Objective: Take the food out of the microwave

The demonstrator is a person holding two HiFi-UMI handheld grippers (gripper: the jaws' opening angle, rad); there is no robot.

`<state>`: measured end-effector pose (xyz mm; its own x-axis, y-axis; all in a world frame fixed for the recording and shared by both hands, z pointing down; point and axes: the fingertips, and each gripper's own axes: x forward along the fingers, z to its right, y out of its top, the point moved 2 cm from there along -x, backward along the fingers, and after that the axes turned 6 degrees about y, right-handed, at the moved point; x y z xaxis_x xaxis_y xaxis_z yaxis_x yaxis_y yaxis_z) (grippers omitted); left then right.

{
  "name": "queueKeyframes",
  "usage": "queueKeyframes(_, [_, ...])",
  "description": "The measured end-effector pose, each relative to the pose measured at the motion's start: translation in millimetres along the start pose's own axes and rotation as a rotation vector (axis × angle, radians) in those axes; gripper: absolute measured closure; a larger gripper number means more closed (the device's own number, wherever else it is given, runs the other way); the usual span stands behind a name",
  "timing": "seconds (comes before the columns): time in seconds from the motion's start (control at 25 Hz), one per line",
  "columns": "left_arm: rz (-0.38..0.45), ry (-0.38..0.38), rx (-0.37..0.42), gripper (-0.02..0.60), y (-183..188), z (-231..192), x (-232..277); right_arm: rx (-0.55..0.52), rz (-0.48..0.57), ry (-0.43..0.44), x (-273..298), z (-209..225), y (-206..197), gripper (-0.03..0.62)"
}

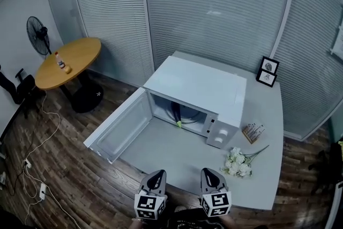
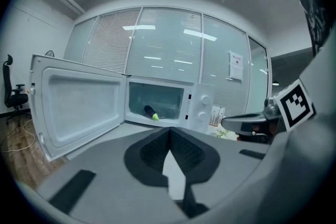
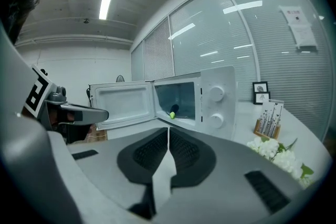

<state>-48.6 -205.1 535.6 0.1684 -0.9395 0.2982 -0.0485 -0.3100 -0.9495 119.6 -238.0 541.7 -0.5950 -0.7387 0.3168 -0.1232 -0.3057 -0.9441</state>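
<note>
Head view: my left gripper [image 1: 156, 175] and right gripper [image 1: 210, 173] sit at six o'clock. The microwave [image 1: 199, 86] stands at twelve with its door [image 1: 120, 127] swung open.

Left gripper view: my jaws are pressed together with nothing between them. The dark, green-tipped food [image 2: 151, 112] lies inside the cavity at eleven.

Right gripper view: my jaws are together and empty, with the food at twelve.

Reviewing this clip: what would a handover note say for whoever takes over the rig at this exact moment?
Left claw: shut, empty, over the near edge of the table.
Right claw: shut, empty, beside it.
Microwave sits on the table, its door wide open.
Food, dark with a green end, lies inside.
Done: door open.
Left: open a claw, reach in, grip the food, bring it out.
</note>
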Motion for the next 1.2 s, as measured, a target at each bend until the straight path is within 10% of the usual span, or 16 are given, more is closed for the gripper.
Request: queueKeyframes(1.2, [-0.037,-0.235,0.079,0.574,40,-101,141,0.096,-0.04,-0.177,158,17,39,0.582])
